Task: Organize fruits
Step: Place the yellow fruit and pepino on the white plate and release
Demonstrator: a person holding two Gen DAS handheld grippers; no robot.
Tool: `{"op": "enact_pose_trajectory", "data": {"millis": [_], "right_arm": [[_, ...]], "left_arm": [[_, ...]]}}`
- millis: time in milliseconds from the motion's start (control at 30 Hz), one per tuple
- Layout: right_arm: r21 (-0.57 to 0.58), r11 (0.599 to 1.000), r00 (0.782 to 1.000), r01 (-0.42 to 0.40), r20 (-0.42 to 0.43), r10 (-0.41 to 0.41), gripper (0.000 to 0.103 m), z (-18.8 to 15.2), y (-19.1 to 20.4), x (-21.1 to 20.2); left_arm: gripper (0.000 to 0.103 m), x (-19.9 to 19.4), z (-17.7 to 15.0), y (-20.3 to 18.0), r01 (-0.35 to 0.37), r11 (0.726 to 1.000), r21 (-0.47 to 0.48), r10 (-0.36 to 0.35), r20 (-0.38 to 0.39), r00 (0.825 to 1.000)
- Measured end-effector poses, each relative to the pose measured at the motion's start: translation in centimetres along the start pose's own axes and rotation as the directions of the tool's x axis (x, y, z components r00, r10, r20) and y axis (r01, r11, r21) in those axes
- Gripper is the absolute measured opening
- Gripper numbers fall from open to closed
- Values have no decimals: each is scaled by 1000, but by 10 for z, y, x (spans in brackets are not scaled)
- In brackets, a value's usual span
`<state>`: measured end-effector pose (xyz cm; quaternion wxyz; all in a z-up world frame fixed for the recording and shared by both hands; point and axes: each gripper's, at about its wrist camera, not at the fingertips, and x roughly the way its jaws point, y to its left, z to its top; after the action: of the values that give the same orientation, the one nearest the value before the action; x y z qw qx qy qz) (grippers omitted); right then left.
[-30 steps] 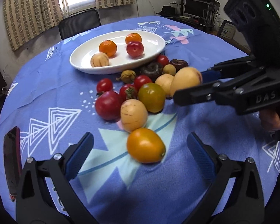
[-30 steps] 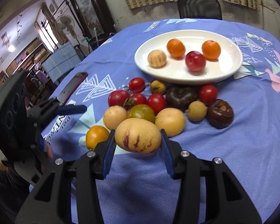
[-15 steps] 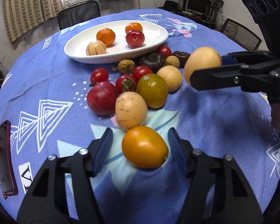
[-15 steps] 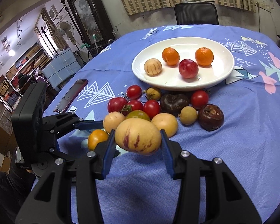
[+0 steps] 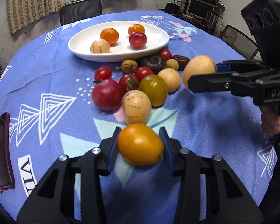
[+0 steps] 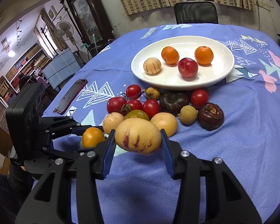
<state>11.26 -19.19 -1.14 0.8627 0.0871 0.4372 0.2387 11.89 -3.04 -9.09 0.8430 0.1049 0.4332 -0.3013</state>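
The left claw (image 5: 140,144) pinches the orange tomato (image 5: 140,144) low over the surface (image 5: 205,115); the right claw (image 6: 138,139) grips a streaked yellow melon (image 6: 138,139) aloft, likely bound for the white plate (image 6: 222,74), which holds 4 fruits.

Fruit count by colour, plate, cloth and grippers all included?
red fruit: 6
orange fruit: 3
pale yellow or tan fruit: 6
dark brown fruit: 2
green fruit: 1
Total: 18
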Motion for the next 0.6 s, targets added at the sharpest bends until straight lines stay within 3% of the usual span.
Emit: {"op": "enact_pose_trajectory", "data": {"millis": [133,233,333,467,600], "right_arm": [[10,1000,1000,-13,11,12,46,2,-2,-3],[30,999,1000,-11,27,10,47,14,-6,-7],[16,999,996,50,67,-51,46,41,-11,-12],[65,991,985,119,120,-126,46,75,-34,-5],[99,972,970,212,98,-222,46,98,-58,21]], "left_arm": [[42,-19,16,8,8,1000,12,-8,28,1000],[42,-31,45,14,-51,997,63,48,58,997],[42,-35,84,24,-106,992,63,99,103,990],[42,-16,127,33,-158,987,42,151,134,979],[42,26,160,40,-154,988,-19,155,107,982]]}}
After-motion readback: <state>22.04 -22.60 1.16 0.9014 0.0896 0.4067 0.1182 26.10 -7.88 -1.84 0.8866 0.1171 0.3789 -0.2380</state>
